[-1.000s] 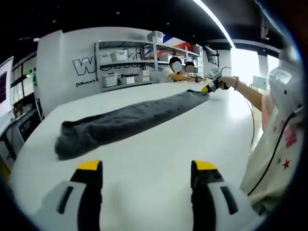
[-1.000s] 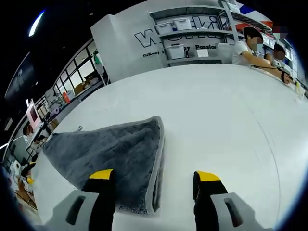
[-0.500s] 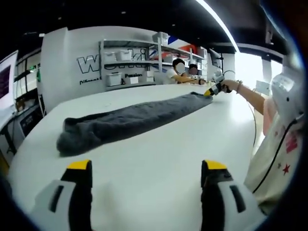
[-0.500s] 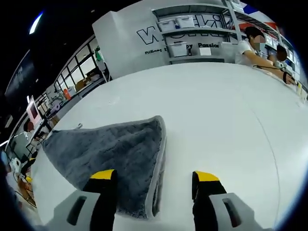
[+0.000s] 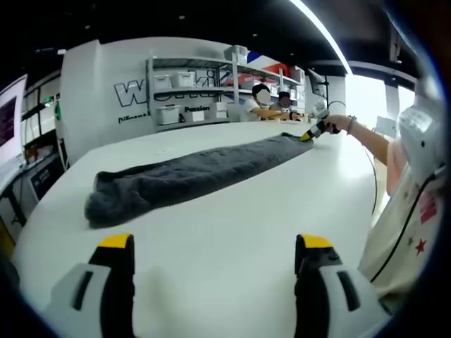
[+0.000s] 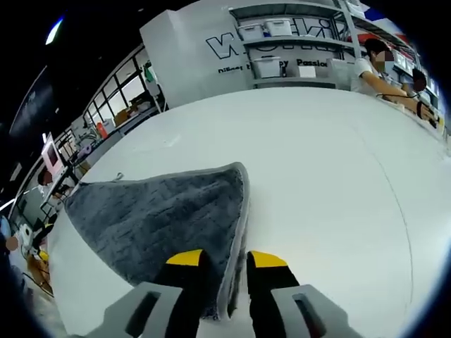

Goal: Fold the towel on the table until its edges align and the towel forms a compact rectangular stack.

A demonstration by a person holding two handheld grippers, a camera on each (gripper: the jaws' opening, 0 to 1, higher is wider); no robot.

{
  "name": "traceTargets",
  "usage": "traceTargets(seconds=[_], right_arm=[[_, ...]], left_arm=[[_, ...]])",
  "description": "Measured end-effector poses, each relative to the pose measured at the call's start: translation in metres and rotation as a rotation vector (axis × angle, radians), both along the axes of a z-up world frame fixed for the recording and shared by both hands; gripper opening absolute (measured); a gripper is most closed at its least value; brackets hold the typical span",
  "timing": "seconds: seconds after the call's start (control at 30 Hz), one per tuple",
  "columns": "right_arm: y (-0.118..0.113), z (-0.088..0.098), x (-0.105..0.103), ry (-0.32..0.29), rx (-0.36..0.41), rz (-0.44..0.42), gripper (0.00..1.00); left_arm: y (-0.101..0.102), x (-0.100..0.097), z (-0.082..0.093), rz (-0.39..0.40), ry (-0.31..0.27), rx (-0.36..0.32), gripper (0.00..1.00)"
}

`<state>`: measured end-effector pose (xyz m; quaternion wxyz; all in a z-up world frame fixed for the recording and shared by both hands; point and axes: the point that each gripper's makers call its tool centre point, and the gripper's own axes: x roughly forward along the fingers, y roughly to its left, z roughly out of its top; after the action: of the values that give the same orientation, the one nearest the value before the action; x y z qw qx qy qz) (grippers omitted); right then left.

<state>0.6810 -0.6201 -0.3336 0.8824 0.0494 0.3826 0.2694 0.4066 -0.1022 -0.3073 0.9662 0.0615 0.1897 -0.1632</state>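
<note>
Right gripper view: our right gripper (image 6: 224,262) pinches the hemmed corner of the soft grey plush towel (image 6: 158,218) | left gripper (image 5: 211,246) spread above white bench (image 5: 232,211) | towel lies long, limp; we'd grip hems.

In the right gripper view the near corner of the towel (image 6: 169,225) runs down between the right gripper's (image 6: 224,259) jaws, and its tip there is hidden. In the left gripper view the right gripper (image 5: 315,130) at the towel's (image 5: 190,177) far end is too small to tell how its jaws stand. The wall lettering (image 5: 151,90) is partly covered by the shelves (image 5: 204,88), and the bench (image 5: 211,232) is cut off at the bottom edge.
</note>
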Motion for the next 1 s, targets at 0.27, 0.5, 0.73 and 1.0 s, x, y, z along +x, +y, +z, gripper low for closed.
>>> traceTargets(seconds=[0.27,0.5,0.73,1.0], right_arm=[[0.017,-0.001,-0.012,0.026,0.052,0.016,0.06],[0.017,0.005,-0.02,0.013,0.048,0.013,0.04],[-0.003,0.006,-0.02,0.028,0.021,-0.022,0.04],[-0.029,0.011,-0.026,0.042,-0.06,-0.054,0.04]], left_arm=[[0.004,-0.002,0.0,0.012,-0.001,-0.001,0.99],[0.006,-0.004,0.0,0.024,-0.003,-0.002,0.99],[0.005,-0.004,0.0,0.021,0.001,0.005,0.99],[0.004,-0.005,-0.001,0.014,0.007,0.012,0.98]])
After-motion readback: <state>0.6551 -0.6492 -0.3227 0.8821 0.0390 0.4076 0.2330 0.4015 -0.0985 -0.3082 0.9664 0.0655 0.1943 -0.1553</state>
